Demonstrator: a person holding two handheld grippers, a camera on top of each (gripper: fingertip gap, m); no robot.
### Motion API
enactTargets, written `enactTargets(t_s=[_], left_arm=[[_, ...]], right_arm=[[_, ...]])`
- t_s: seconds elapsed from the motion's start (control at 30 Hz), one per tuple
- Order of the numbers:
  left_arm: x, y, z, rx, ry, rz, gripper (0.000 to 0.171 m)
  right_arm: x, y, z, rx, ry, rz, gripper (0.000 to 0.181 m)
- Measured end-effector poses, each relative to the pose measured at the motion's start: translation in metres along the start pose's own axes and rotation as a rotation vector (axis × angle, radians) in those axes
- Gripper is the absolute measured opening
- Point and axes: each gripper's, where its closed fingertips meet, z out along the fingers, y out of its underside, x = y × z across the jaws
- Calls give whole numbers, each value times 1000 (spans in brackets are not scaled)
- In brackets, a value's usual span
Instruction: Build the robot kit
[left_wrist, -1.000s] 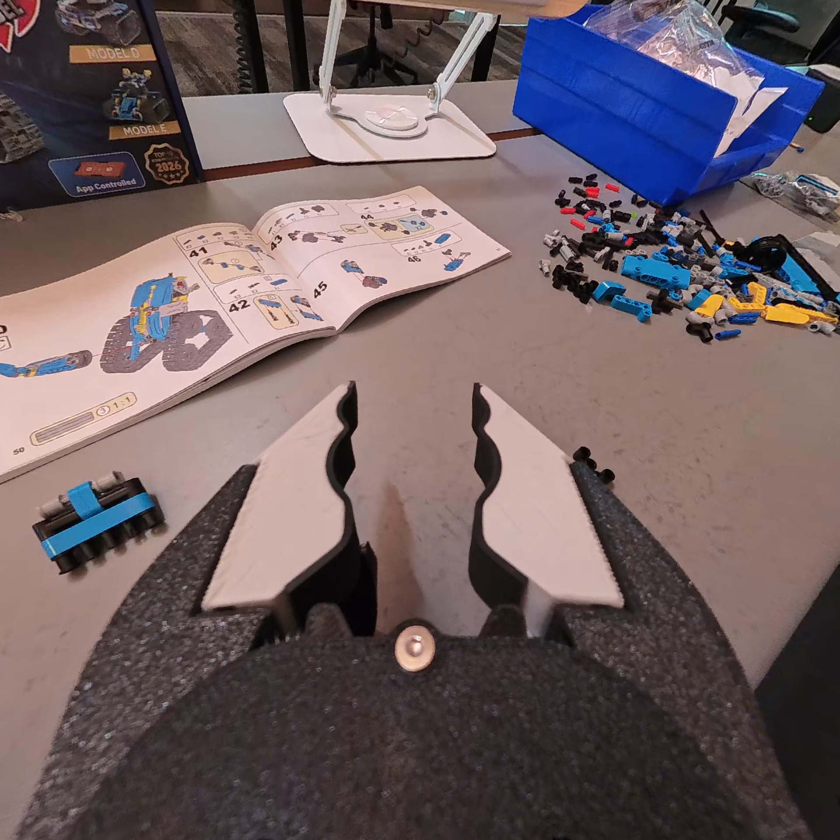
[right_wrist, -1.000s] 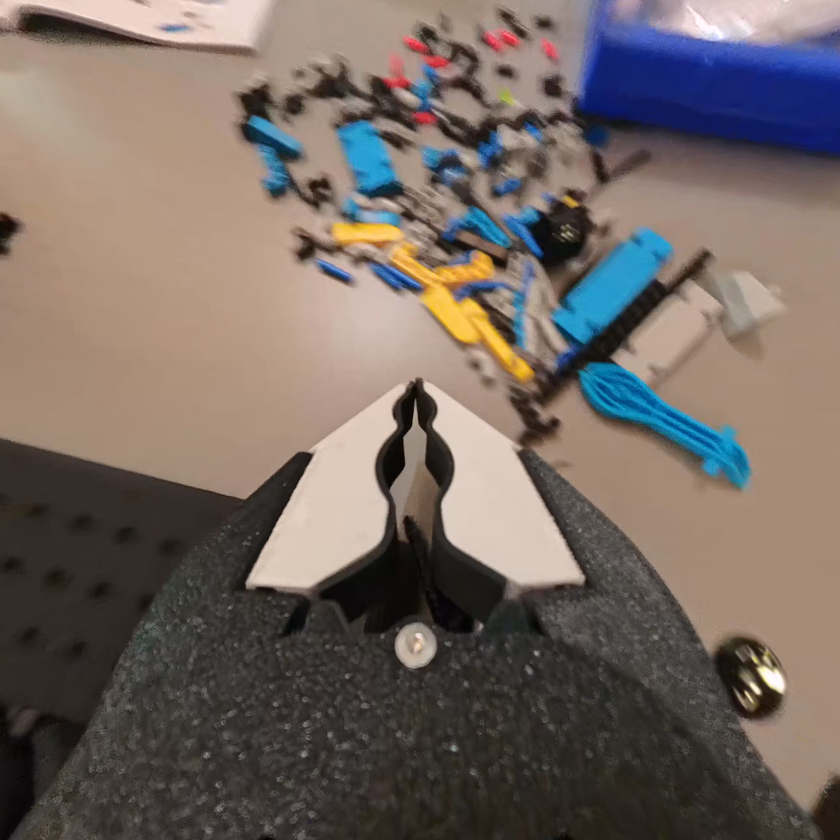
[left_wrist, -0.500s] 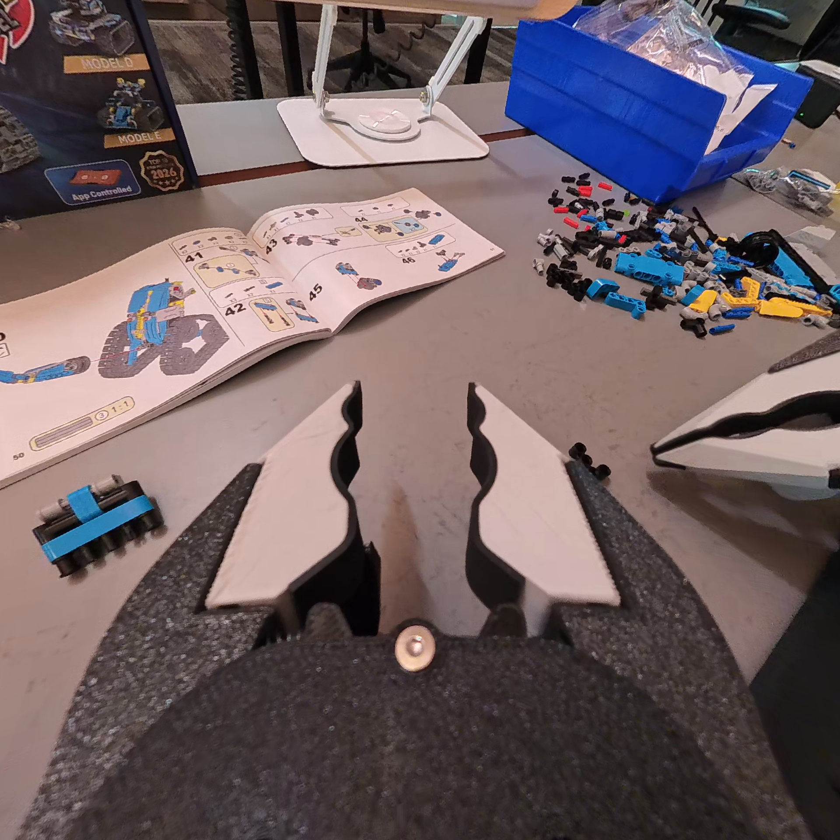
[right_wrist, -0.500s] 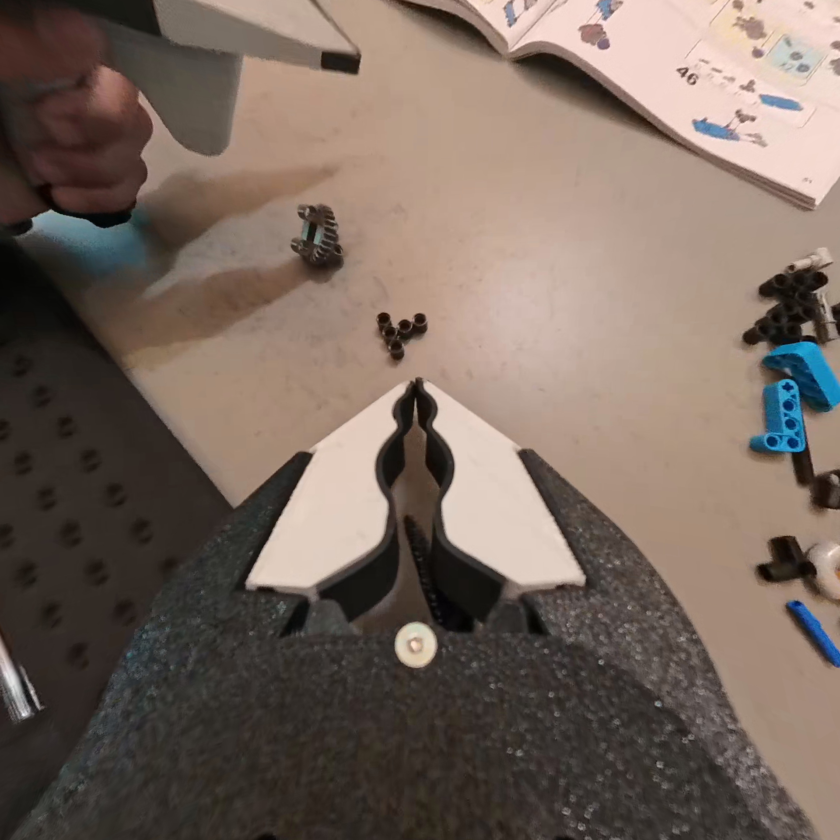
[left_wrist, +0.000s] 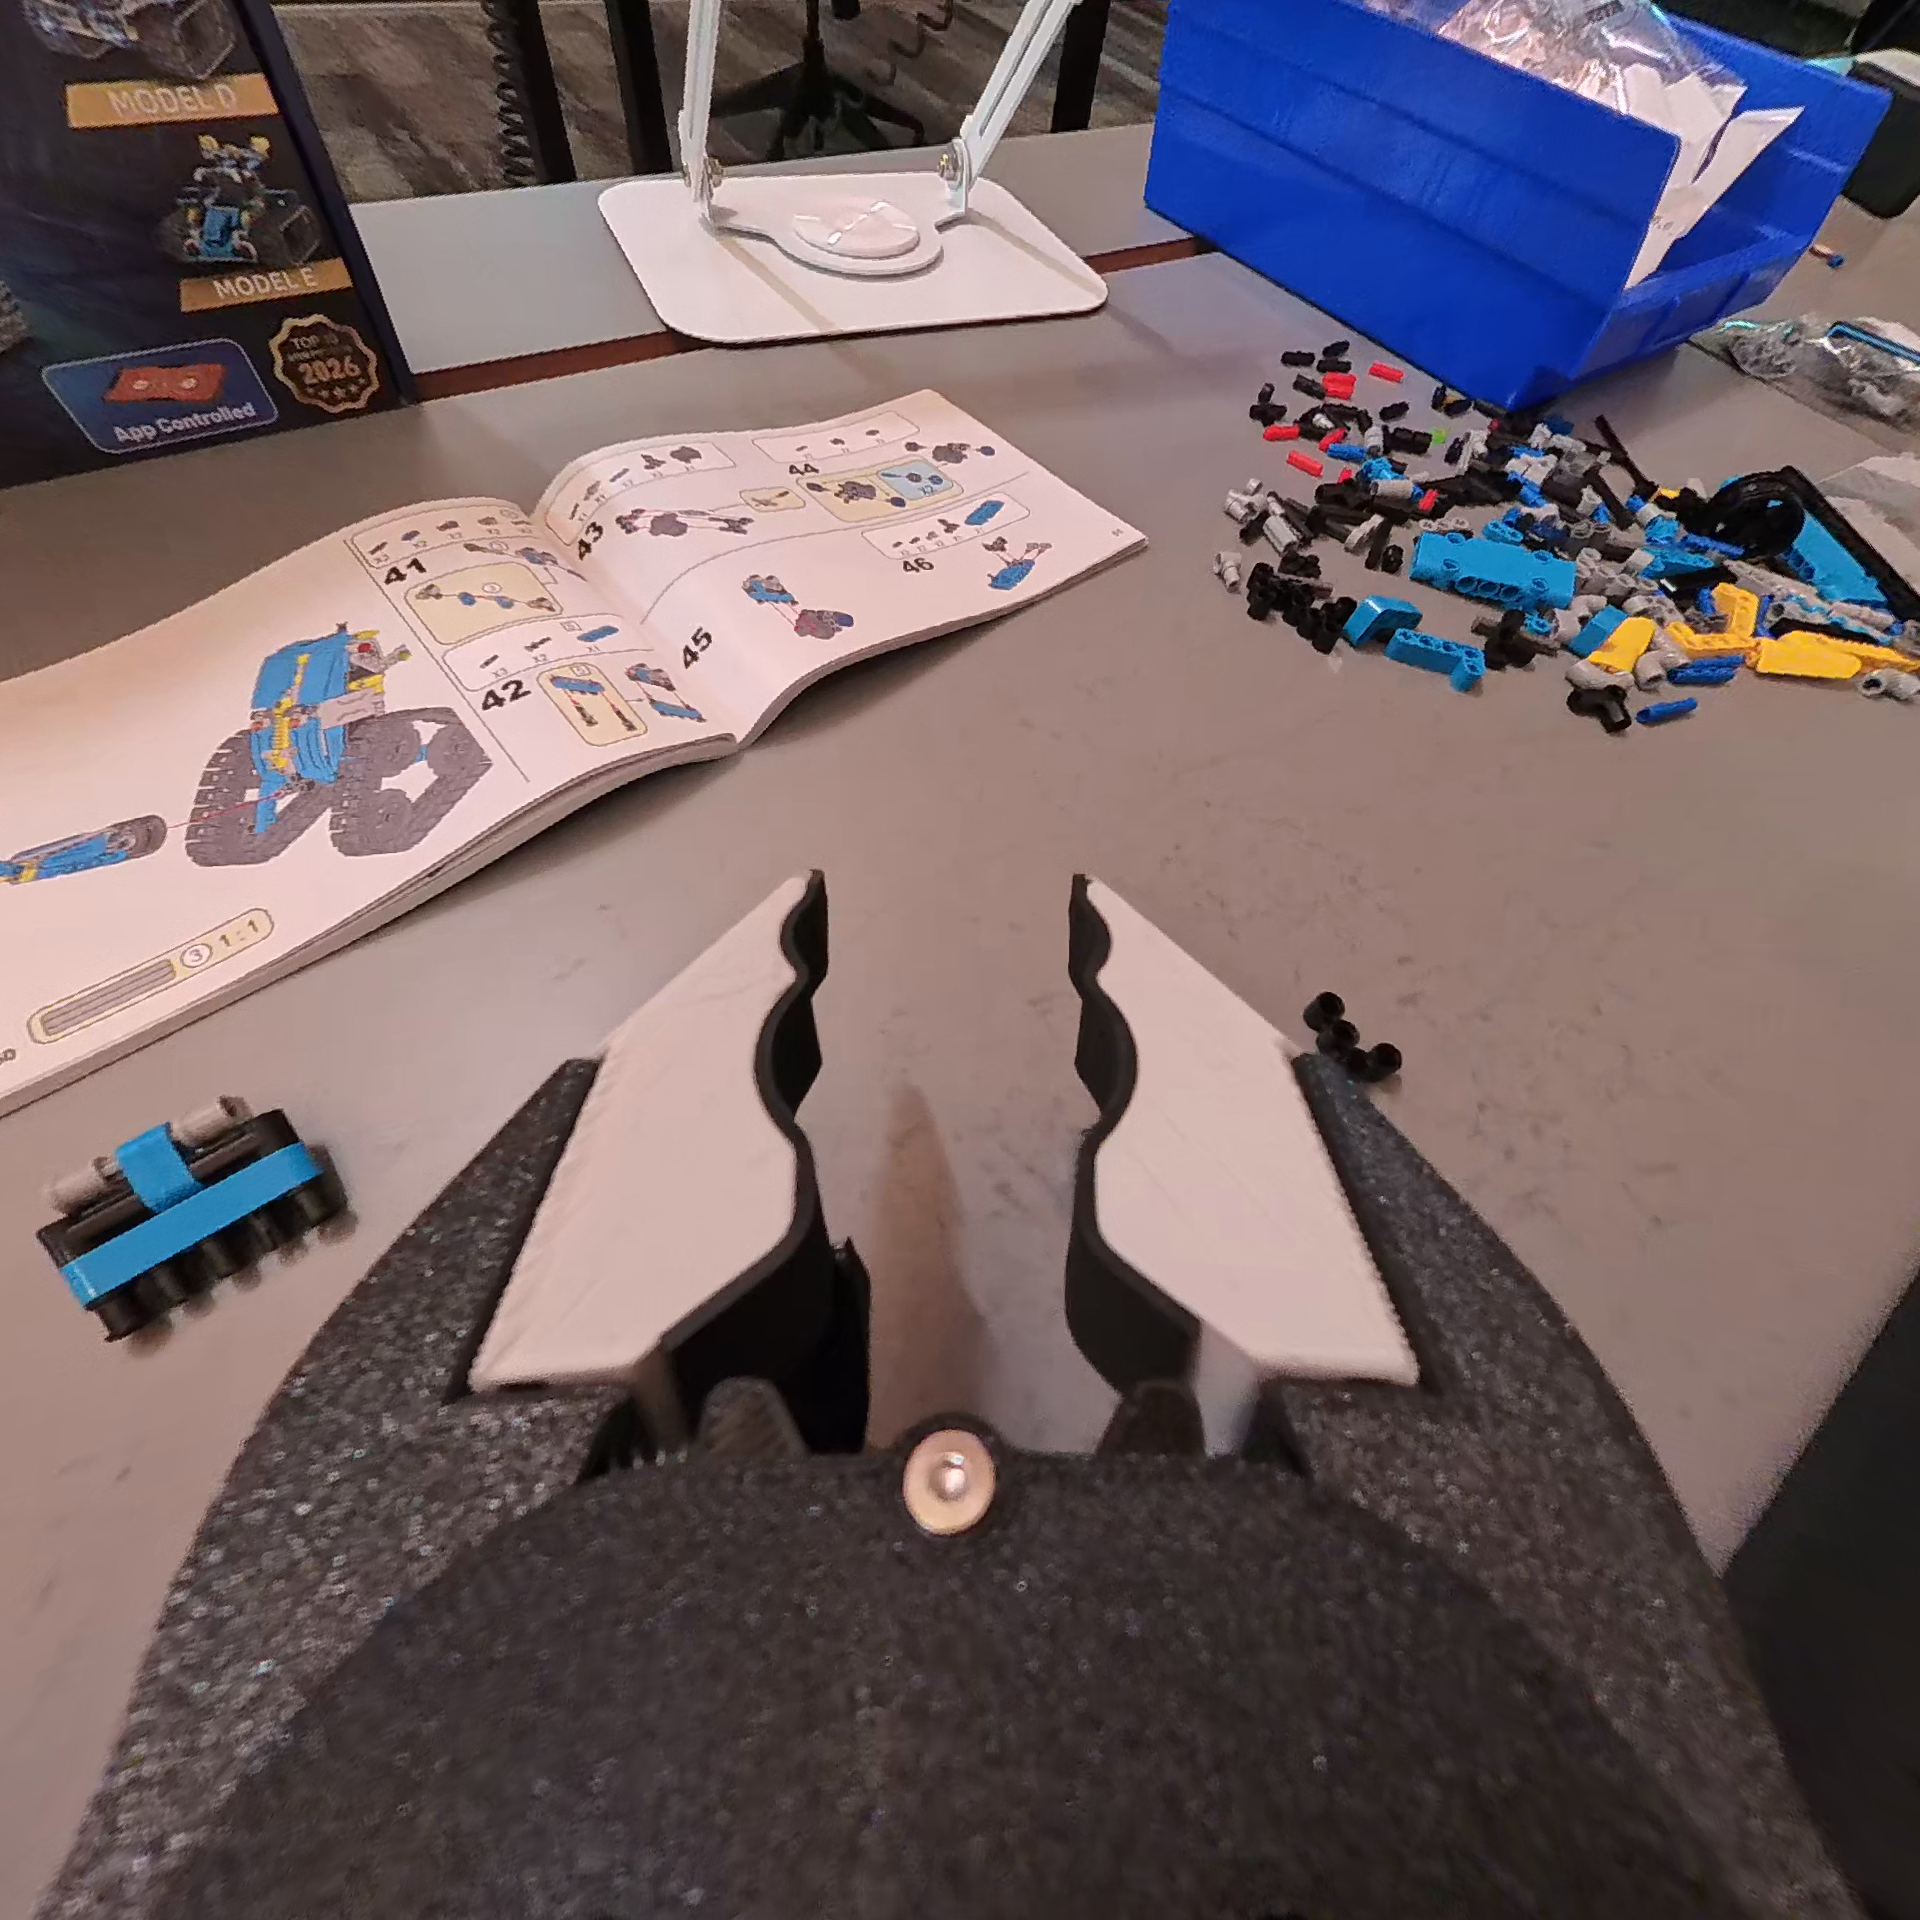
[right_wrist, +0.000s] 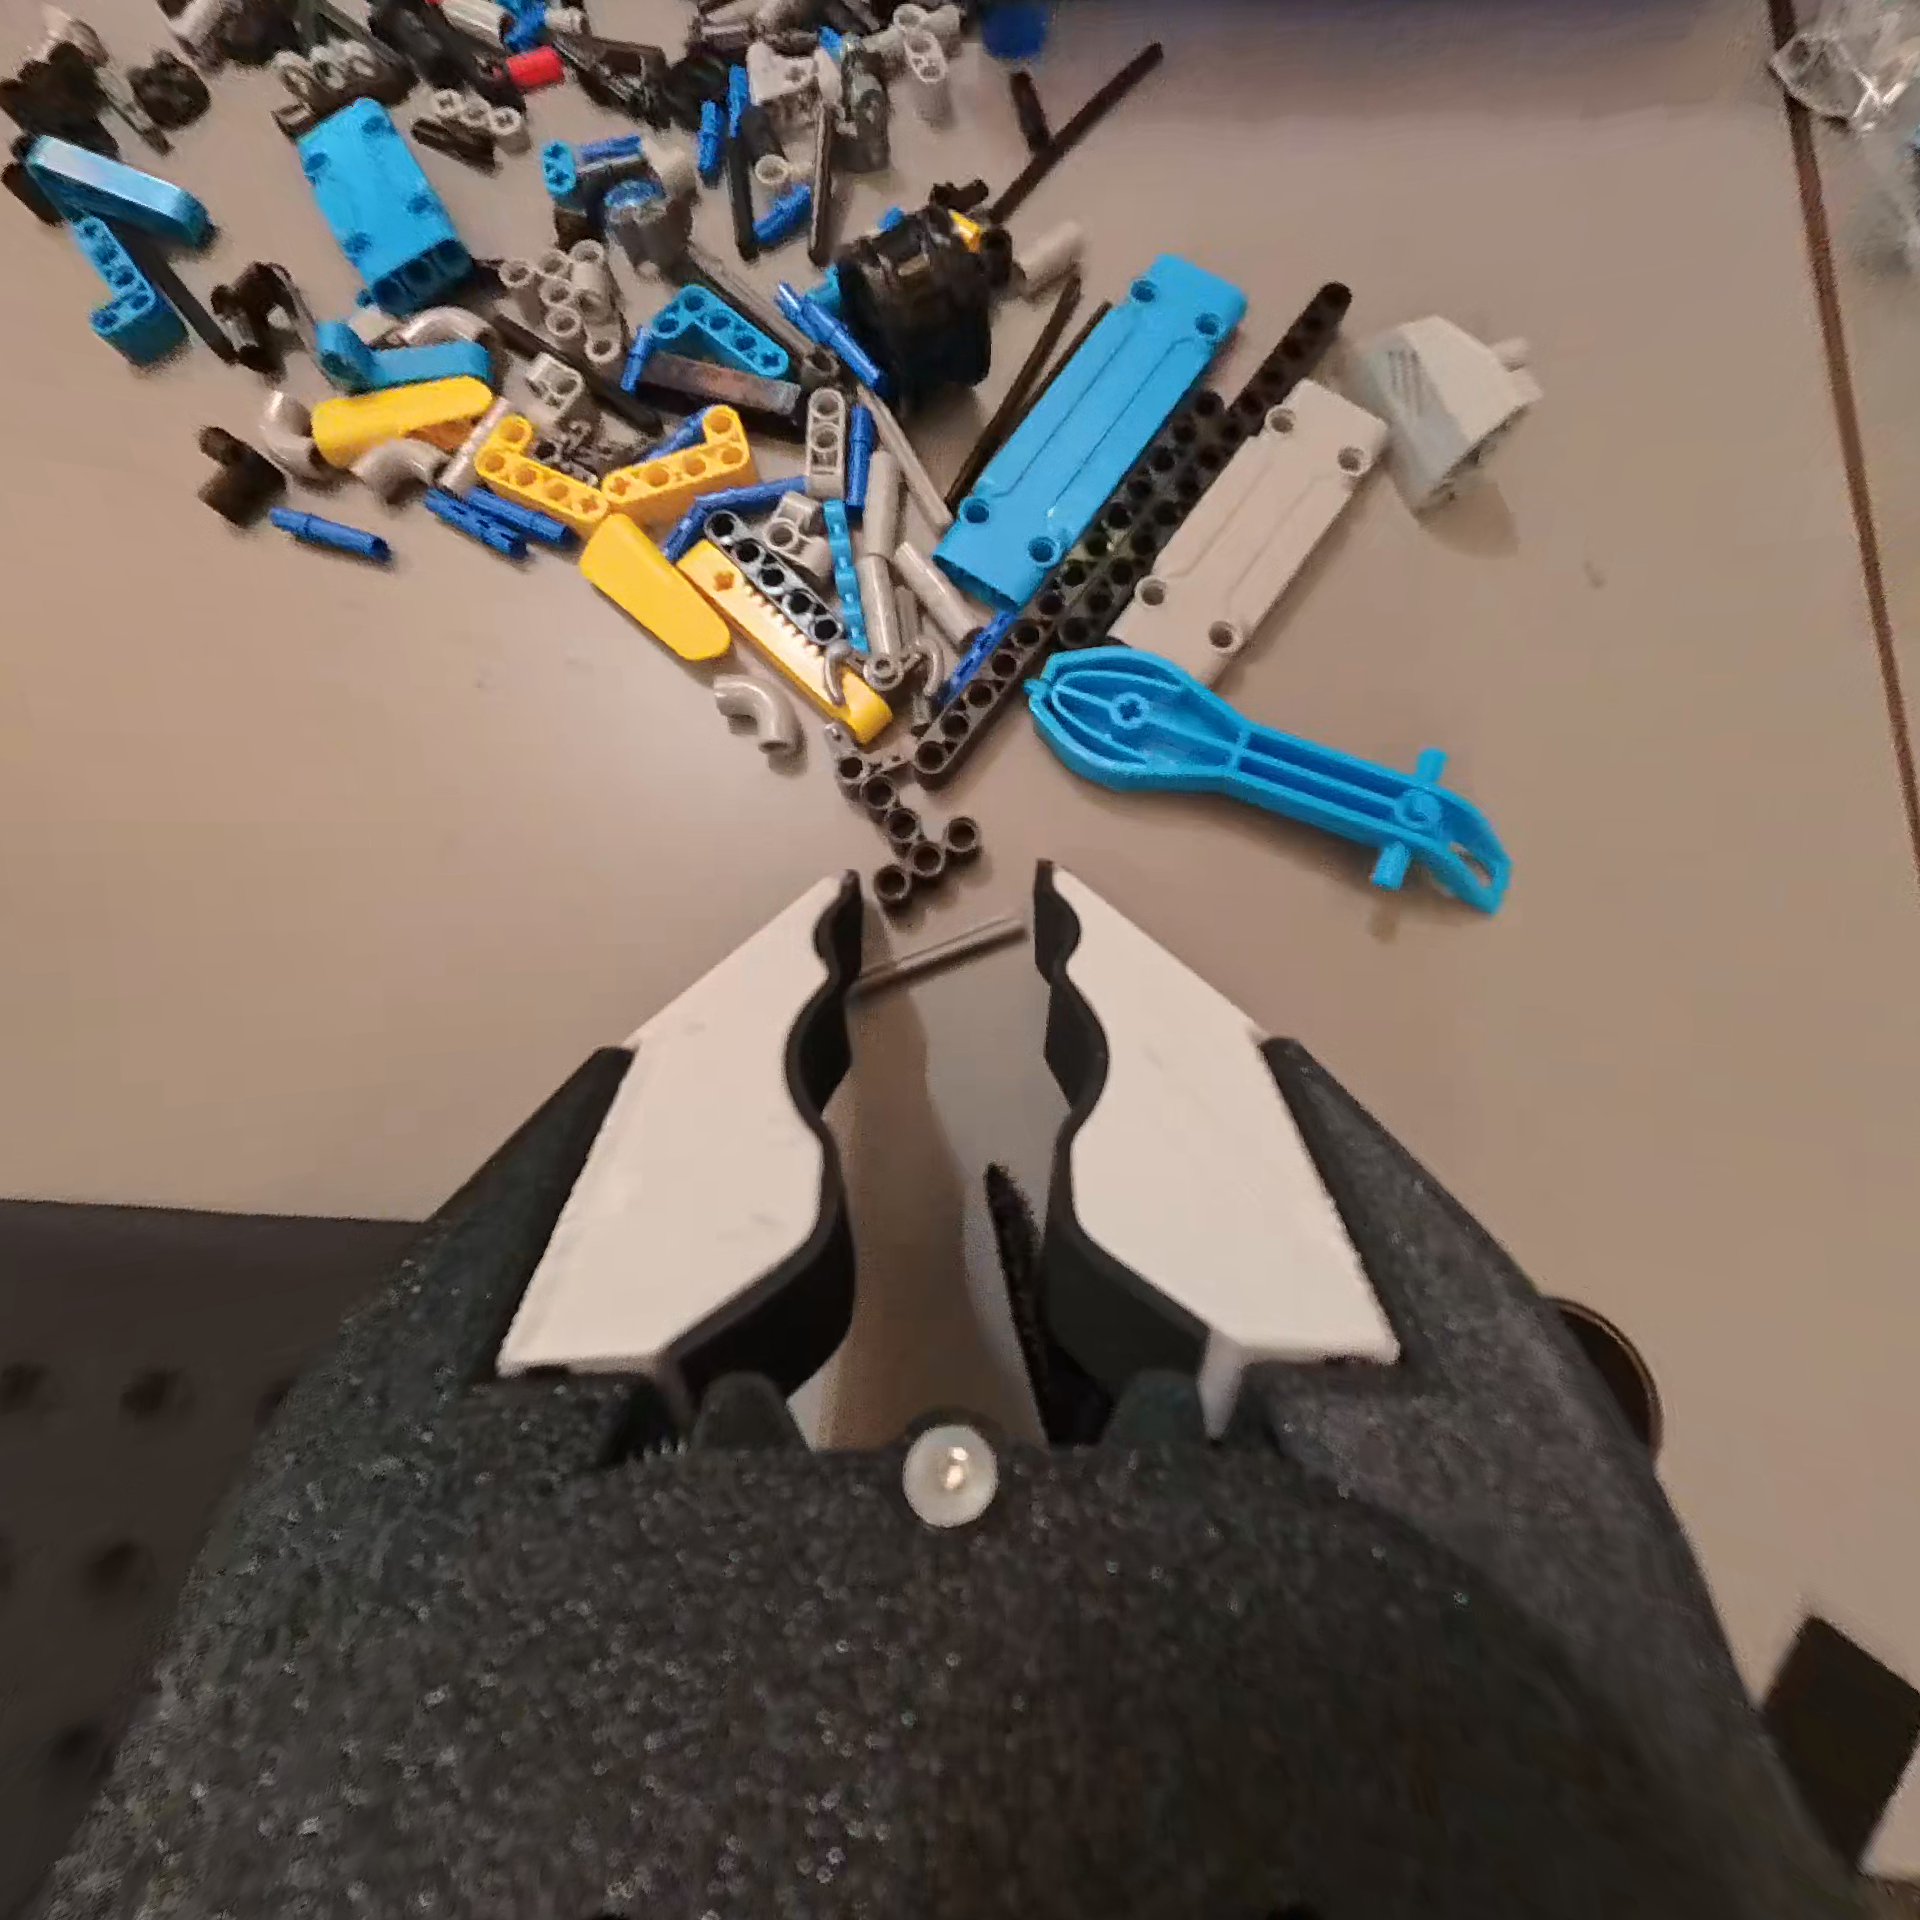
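My left gripper (left_wrist: 948, 894) is open and empty over bare grey table, near the open instruction booklet (left_wrist: 499, 665). A small black and blue assembly (left_wrist: 187, 1216) lies to its left, and a few black pins (left_wrist: 1351, 1039) lie just to its right. My right gripper (right_wrist: 945, 888) is open and empty at the near edge of a pile of loose building pieces (right_wrist: 727, 416). A dark grey angled beam (right_wrist: 914, 831) lies just beyond its tips, and a thin grey axle (right_wrist: 935, 951) lies between its fingers. A blue separator tool (right_wrist: 1268, 769) lies to the right.
A blue bin (left_wrist: 1475, 197) with plastic bags stands at the back right, above the pile (left_wrist: 1558, 561). A white stand base (left_wrist: 852, 249) and a dark product box (left_wrist: 177, 229) are at the back. A black perforated mat (right_wrist: 156, 1403) borders the table's near edge.
My right gripper has opened and swung from the black pins back to the piece pile. It has left the left wrist view. My left gripper has barely moved.
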Motion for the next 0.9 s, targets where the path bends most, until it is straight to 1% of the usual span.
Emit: enactTargets(t_s=[0.1, 0.2, 0.27, 0.33, 0.43, 0.53, 0.6, 0.63, 0.7, 0.77, 0.83, 0.87, 0.9], left_arm=[[-3, 0, -1, 5, -11, -8, 46], [-5, -1, -2, 10, -8, -30, 46], [-6, -2, -2, 12, -7, -37, 46], [-6, -2, -2, 12, -7, -35, 46], [-4, -1, -1, 7, -7, -24, 46], [-4, -2, -2, 11, -9, -17, 46], [-4, -3, -3, 16, -11, -17, 46], [-5, -3, -3, 17, -13, -18, 46], [-6, -4, -5, 23, -17, -21, 46], [-7, -4, -6, 26, -19, -25, 46], [-7, -3, -6, 23, -15, -28, 46], [-7, -3, -6, 23, -13, -28, 46], [-6, -3, -6, 23, -11, -26, 46]], right_arm=[[-8, -4, 8, 13, -35, 1, 21], [-15, -6, 6, 7, -38, -35, 20], [-35, -10, -3, 8, -71, -78, 20], [-76, -18, -10, 17, -151, -122, 20], [-165, -26, -7, 10, -315, -256, 20], [-252, -35, 14, -6, -460, -376, 20], [-294, -36, 30, -42, -536, -437, 20], [-308, -35, 36, -58, -557, -471, 20], [-325, -32, 44, -88, -594, -496, 21], [-331, -33, 46, -95, -605, -503, 21], [-318, -38, 43, -81, -572, -483, 27], [-302, -42, 40, -70, -549, -467, 30], [-277, -48, 38, -47, -500, -438, 31]])
